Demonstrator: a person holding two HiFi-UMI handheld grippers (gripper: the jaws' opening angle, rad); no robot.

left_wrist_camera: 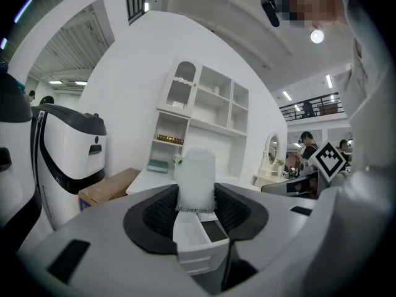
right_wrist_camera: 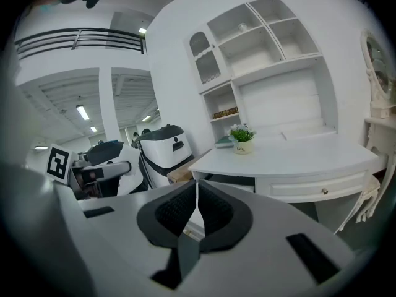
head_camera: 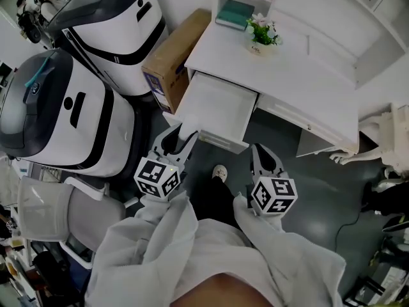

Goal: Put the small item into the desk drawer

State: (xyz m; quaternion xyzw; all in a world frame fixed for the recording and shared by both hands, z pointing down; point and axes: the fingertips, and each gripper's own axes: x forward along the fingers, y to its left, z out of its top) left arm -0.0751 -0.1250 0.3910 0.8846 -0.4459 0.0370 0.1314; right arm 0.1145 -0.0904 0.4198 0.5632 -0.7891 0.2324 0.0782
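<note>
Head view: the open drawer sits at frame centre, under the left end of the white desk. The left gripper hangs just below the drawer's front edge, and the right gripper is beside it, lower centre-right. The step looks like carrying the piece in. It should clear the front edge and be let go only over the bare drawer floor, with a light squeeze, since the piece looks soft.

Left gripper view: the jaws stand partway apart, pinching the small white mesh-like item at centre, with the drawer showing beneath it.

Right gripper view: the jaws are pressed together on nothing. The desk and a potted plant lie centre-right.
</note>
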